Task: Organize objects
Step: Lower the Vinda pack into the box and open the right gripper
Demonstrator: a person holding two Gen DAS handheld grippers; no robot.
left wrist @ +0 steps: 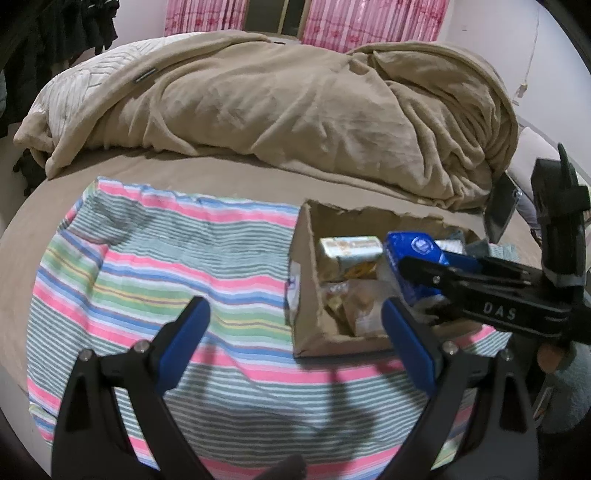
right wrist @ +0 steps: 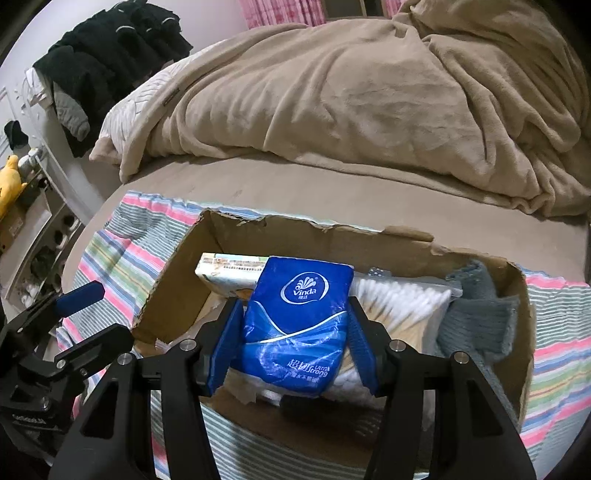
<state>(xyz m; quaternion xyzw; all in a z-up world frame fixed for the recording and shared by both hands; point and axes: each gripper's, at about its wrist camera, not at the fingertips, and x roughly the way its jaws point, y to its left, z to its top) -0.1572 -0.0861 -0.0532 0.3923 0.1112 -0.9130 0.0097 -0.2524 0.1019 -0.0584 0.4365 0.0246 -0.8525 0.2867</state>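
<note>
A torn cardboard box (right wrist: 369, 242) (left wrist: 302, 280) stands on a striped cloth (left wrist: 166, 258) on the bed. My right gripper (right wrist: 295, 332) is shut on a blue Vinda tissue pack (right wrist: 299, 321) and holds it over the box; it also shows in the left wrist view (left wrist: 413, 258). In the box lie a pale carton (right wrist: 229, 271) (left wrist: 349, 249), a bag of cotton swabs (right wrist: 402, 299) and a grey knitted cloth (right wrist: 476, 317). My left gripper (left wrist: 295, 332) is open and empty over the cloth, left of the box; it shows at the left of the right wrist view (right wrist: 85, 317).
A rumpled beige blanket (left wrist: 295, 103) covers the far half of the bed. Black clothes (right wrist: 118, 48) hang at the far left. A yellow toy (right wrist: 11, 184) and shelves stand beside the bed at the left. Pink curtains (left wrist: 369, 22) hang behind.
</note>
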